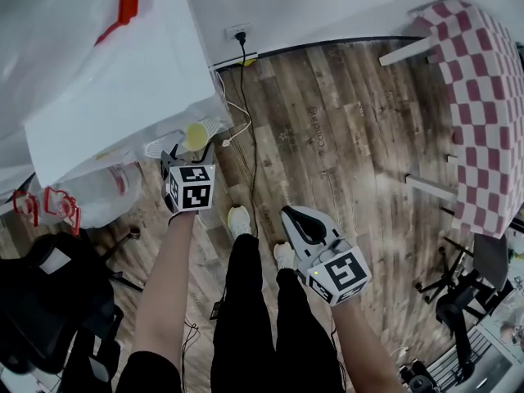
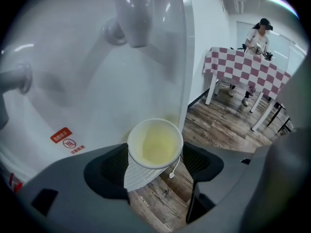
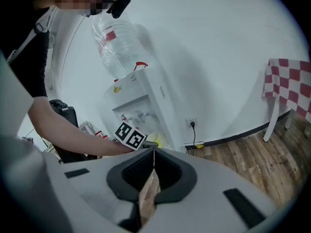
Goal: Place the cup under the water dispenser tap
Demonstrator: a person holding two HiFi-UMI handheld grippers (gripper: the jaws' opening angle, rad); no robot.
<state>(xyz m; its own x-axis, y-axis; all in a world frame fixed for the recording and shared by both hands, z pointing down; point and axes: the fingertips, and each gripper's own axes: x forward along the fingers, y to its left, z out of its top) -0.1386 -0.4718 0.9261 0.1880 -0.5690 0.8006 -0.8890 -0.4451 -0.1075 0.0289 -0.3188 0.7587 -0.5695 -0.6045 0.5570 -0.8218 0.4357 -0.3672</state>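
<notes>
A white ribbed cup [image 2: 154, 147], yellowish inside, is clamped in the left gripper [image 2: 156, 164]; the right gripper [image 3: 152, 170] is closed, empty.

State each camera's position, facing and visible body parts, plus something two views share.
Head view: on the head, looking down at left gripper, right gripper, forearms, legs.
Left gripper view: on the left gripper, facing the tap and its held cup; no body.
Right gripper view: on the shut right gripper, facing the water dispenser; left forearm shows.
Shared: cup, head and left gripper views.
</notes>
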